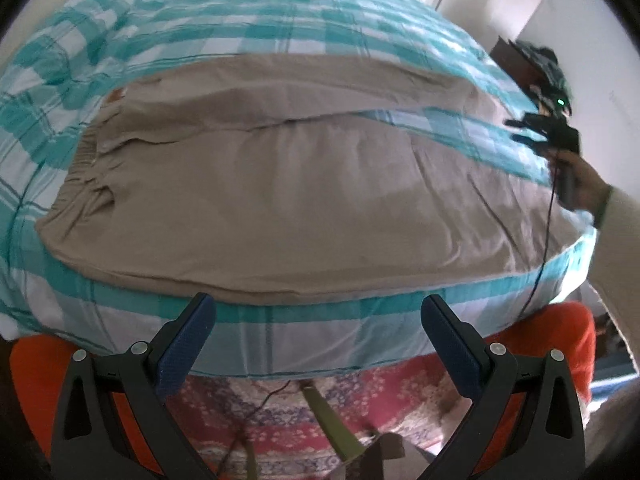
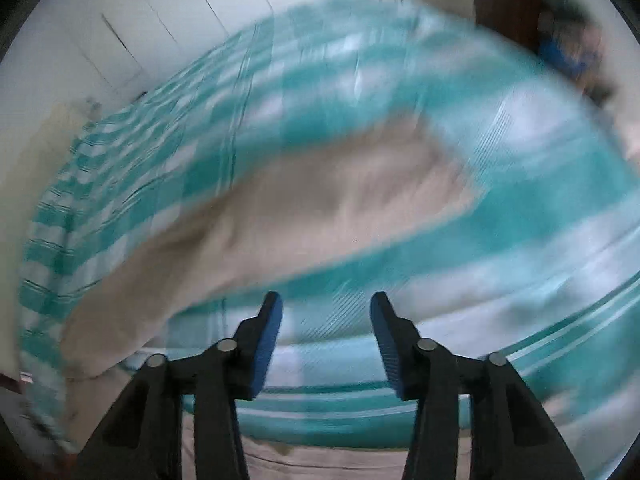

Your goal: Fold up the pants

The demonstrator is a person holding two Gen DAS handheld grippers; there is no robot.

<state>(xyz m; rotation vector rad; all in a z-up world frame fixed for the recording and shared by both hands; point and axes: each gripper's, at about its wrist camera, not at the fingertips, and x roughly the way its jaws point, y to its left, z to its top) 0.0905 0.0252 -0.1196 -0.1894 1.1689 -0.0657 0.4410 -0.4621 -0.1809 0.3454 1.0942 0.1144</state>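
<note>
Beige pants (image 1: 256,196) lie spread flat on a bed with a teal-and-white checked sheet (image 1: 280,32), waistband at the left, legs running right. My left gripper (image 1: 318,312) hangs open just in front of the pants' near edge, nothing between its blue pads (image 1: 182,350). At the right of that view a hand holds my right gripper (image 1: 532,132) over the leg ends. The right wrist view is blurred: the pants (image 2: 304,208) lie ahead and to the left, and my right gripper (image 2: 326,308) stands open over the sheet (image 2: 540,208) with nothing in it.
The bed's front edge (image 1: 304,356) runs just under the left fingers. Below it are a patterned red-and-pink rug (image 1: 304,412) and orange trouser legs (image 1: 560,344) of the person. A black cable (image 1: 540,264) hangs from the right hand. White wardrobe doors (image 2: 132,28) stand behind the bed.
</note>
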